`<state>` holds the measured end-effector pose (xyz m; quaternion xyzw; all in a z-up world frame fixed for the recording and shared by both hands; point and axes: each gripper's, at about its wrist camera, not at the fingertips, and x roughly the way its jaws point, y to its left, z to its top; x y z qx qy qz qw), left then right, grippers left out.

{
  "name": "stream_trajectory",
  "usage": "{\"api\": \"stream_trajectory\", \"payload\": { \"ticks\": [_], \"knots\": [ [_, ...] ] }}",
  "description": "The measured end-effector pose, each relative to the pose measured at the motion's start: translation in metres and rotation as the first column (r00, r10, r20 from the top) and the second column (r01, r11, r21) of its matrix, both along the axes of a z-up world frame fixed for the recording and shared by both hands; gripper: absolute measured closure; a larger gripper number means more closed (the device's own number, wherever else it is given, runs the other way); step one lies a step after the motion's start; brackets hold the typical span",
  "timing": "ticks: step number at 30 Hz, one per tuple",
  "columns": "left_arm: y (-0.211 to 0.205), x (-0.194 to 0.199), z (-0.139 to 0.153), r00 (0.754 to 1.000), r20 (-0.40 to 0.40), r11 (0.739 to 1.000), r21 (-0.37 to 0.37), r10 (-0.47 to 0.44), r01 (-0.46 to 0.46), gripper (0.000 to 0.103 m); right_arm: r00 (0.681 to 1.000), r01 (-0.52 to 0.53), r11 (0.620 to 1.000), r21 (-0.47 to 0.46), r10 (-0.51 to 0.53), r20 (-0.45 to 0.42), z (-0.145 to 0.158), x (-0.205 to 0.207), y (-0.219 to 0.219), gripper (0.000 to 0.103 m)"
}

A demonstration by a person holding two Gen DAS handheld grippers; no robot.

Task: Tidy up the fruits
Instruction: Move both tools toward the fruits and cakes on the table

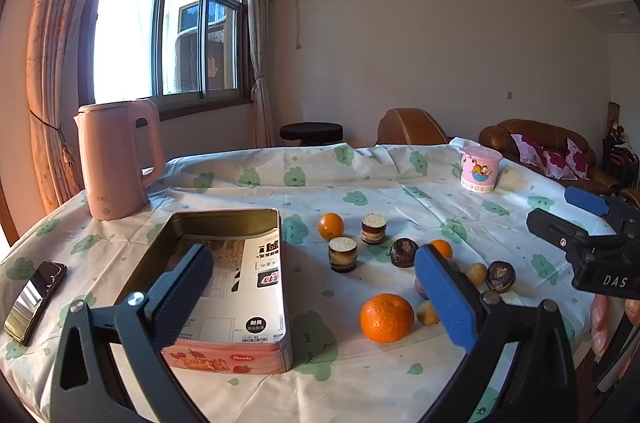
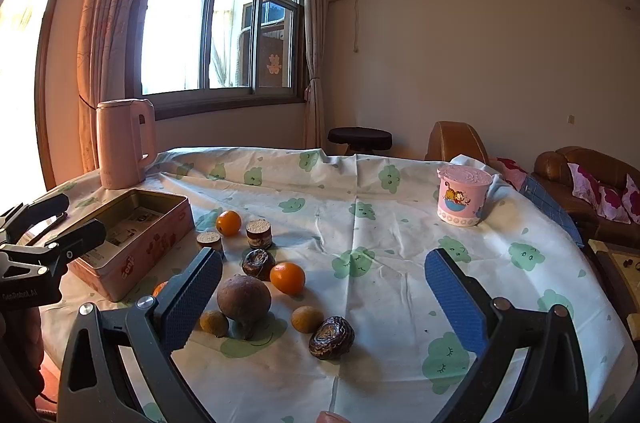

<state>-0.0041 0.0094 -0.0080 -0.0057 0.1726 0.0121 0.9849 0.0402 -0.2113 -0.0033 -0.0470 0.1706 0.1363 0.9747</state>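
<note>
An open pink tin box [image 1: 224, 287] lies on the table, also seen in the right wrist view [image 2: 132, 243]. Fruits are scattered to its right: a large orange [image 1: 386, 317], two small oranges [image 1: 331, 226] [image 1: 441, 247], dark wrinkled fruits [image 1: 404, 252] [image 1: 500, 276], two cut cylinder pieces [image 1: 343, 253] [image 1: 374, 227] and small yellowish fruits [image 1: 476, 273]. A brown round fruit [image 2: 243, 298] lies close to the right gripper's left finger. My left gripper [image 1: 316, 297] hovers open over the box's right edge. My right gripper [image 2: 324, 303] stands open above the fruits, holding nothing.
A pink kettle [image 1: 116, 159] stands at the back left of the table. A phone [image 1: 36, 301] lies at the left edge. A pink lidded cup [image 1: 479, 169] sits at the far right. The cloud-print tablecloth [image 2: 380, 223] covers the table; a stool and brown sofas stand behind.
</note>
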Motion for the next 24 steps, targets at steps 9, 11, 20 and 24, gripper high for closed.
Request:
{"api": "stream_trajectory", "payload": {
  "ticks": [9,11,20,24],
  "knots": [
    [0.0,0.0,-0.001,1.0,-0.001,1.0,-0.002,0.002,-0.002,0.0,1.0,-0.01,1.0,-0.001,0.01,-0.002,-0.005,-0.001,0.006,0.001],
    [0.001,-0.001,-0.001,1.0,-0.002,1.0,-0.002,0.004,-0.004,0.0,1.0,-0.013,1.0,-0.002,0.013,-0.004,-0.005,-0.002,0.007,0.001],
    [0.003,-0.001,-0.004,1.0,-0.007,1.0,-0.007,0.007,-0.007,0.0,1.0,-0.017,1.0,-0.005,0.017,-0.011,-0.009,-0.003,0.011,0.001],
    [0.003,-0.001,-0.004,1.0,-0.006,1.0,-0.007,0.007,-0.007,0.0,1.0,-0.018,1.0,-0.006,0.018,-0.015,-0.009,0.0,0.01,0.001]
  ]
}}
